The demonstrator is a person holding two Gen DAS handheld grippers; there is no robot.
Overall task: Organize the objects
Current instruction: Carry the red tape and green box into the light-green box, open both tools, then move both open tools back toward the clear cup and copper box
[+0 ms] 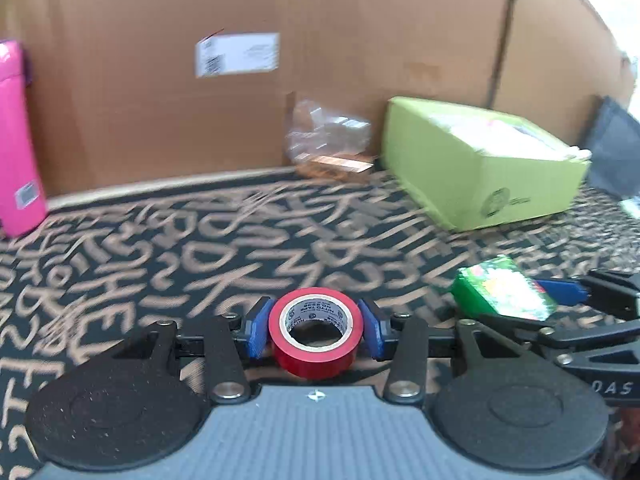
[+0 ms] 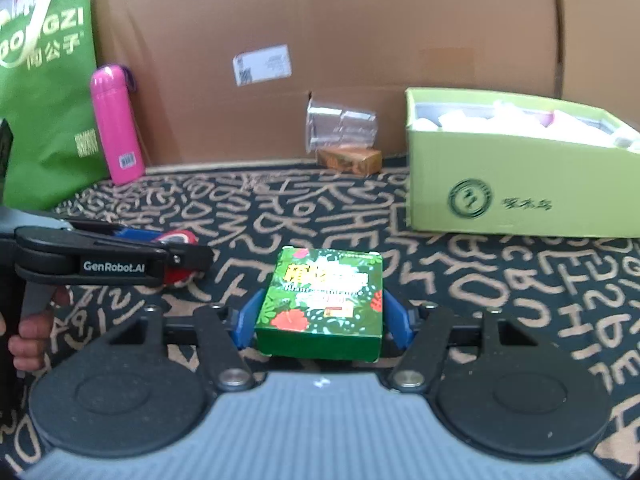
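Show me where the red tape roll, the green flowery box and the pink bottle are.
Red tape roll (image 1: 316, 332): left wrist view, on its red rim.
Green flowery box (image 2: 324, 300): right wrist view, on its printed top.
Pink bottle (image 2: 116, 128): right wrist view, on its body.

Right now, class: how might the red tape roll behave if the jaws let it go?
The red tape roll is round, so on edge it could roll. Its hollow core suggests lightness. The smooth sides may slip against the blue pads.

Black hand-held gripper (image 2: 320, 322), blue pads (image 2: 248, 320), silver screws, grey ribbed body
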